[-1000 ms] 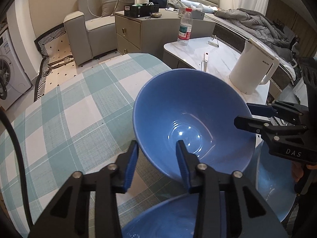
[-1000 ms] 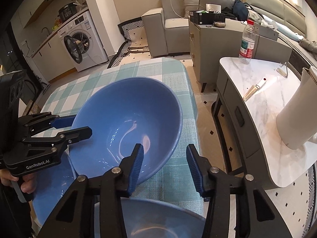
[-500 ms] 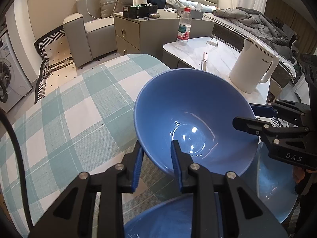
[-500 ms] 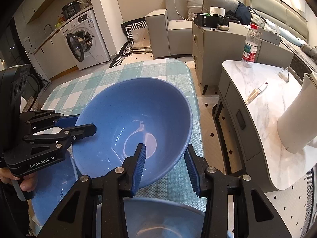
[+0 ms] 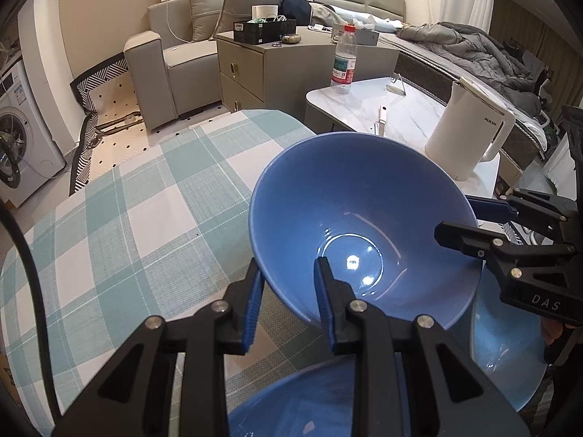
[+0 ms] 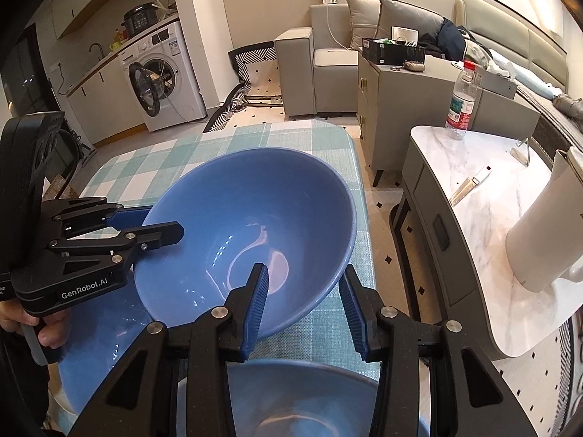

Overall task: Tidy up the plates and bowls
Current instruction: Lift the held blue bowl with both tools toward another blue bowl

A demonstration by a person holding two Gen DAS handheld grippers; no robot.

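Held bowl: You hold a deep, glossy blue ceramic bowl [image 5: 360, 225] at centre frame in both views, tilted, above the teal-and-white checked tablecloth [image 5: 120, 240].
Left gripper: Your black left gripper with blue pads [image 5: 288, 291] has just closed and now pinches the bowl's near rim, one pad outside the wall, one inside. In the right wrist view it enters from the left edge, clamped on the rim.
Right gripper: Your black right gripper with blue pads [image 6: 302, 302] straddles the opposite rim, one pad inside the bowl and one outside; its jaws narrowed a moment ago. You cannot tell from either view whether both pads press on the wall.
Other dishes: A second blue bowl [image 6: 302, 393] sits at the bottom of the frame under your fingers. A blue plate [image 5: 506, 342] lies at lower right in the left wrist view, under the held bowl's edge.
Background: A white electric kettle [image 5: 470, 127] and a clear plastic water bottle [image 5: 344, 60] stand on the marble-topped side table [image 5: 408, 109], upper right.
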